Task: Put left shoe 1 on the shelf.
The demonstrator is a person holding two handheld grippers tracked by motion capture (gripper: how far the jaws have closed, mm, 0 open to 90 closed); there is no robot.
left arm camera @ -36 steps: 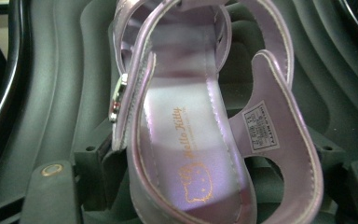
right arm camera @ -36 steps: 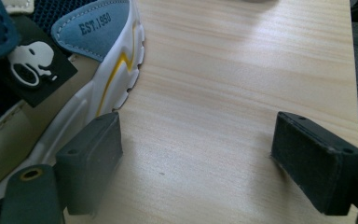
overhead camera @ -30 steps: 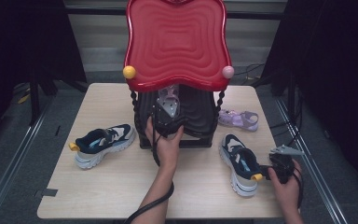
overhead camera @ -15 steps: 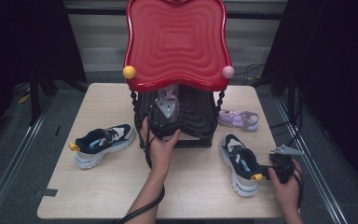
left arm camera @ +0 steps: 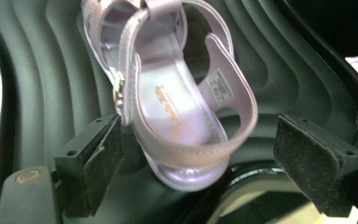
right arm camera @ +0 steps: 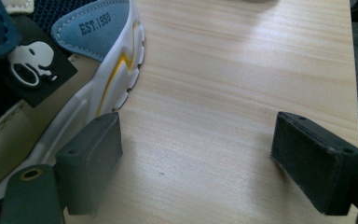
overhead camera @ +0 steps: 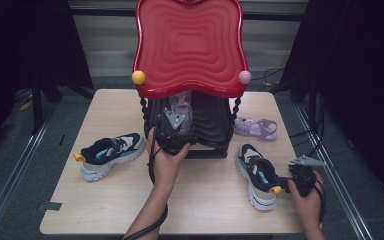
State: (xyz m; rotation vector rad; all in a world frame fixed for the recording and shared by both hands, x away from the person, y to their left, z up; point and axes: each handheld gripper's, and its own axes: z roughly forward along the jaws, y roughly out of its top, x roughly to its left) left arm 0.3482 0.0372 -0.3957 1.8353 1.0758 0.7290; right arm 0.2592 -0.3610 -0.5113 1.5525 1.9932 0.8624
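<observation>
The right claw (overhead camera: 286, 186) stands open on the tabletop (overhead camera: 210, 195), just beside a navy sneaker (overhead camera: 257, 175). Farther off, the left claw (left arm camera: 191, 154) is open around the lilac sandal (left arm camera: 177, 93) lying on the black ribbed shelf (left arm camera: 51, 70).

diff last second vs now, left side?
The left gripper has drawn slightly back from the lilac sandal on the rack's black shelf; its jaws stand open, the sandal between them, ungripped. Right gripper, open, and both sneakers stayed put.
</observation>
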